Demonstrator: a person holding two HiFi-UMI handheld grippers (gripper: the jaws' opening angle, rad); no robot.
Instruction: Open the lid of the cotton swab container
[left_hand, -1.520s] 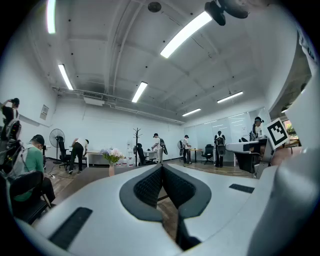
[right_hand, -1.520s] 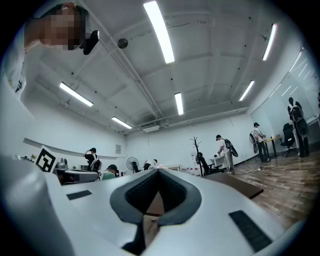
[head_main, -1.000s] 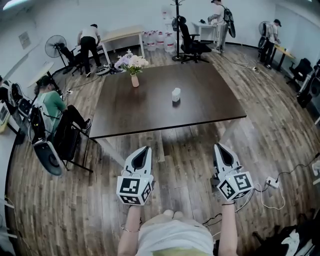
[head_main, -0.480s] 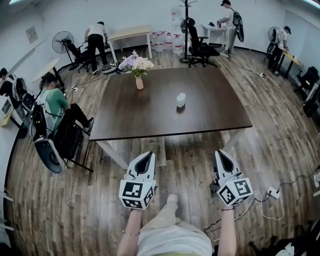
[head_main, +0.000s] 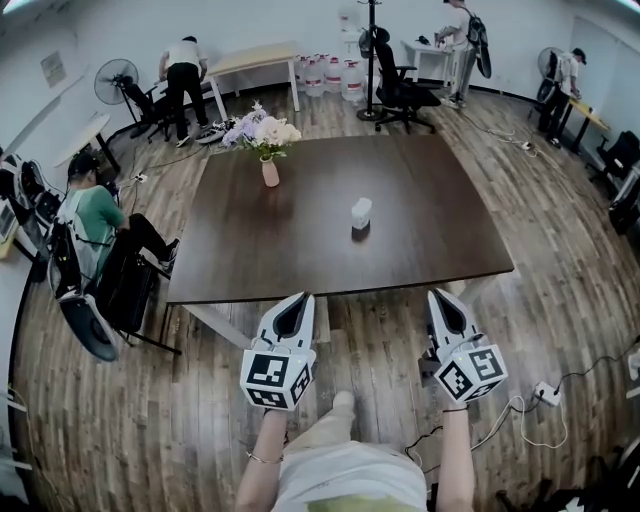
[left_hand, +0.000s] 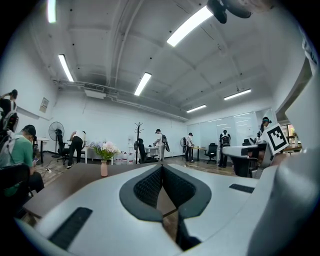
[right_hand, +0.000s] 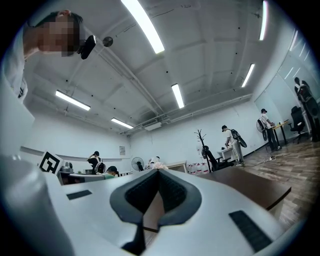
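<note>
Head view: the left gripper (head_main: 294, 300) and right gripper (head_main: 438, 296) have been brought nearer the table (head_main: 300, 250), jaws closed, empty; the container (head_main: 361, 212) is not yet reached.

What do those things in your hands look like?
The left tongs and right tongs are white pointed shells with dark textured pads inside. Each carries a cube of black-and-white square markers. A thin bracelet circles the left wrist.
</note>
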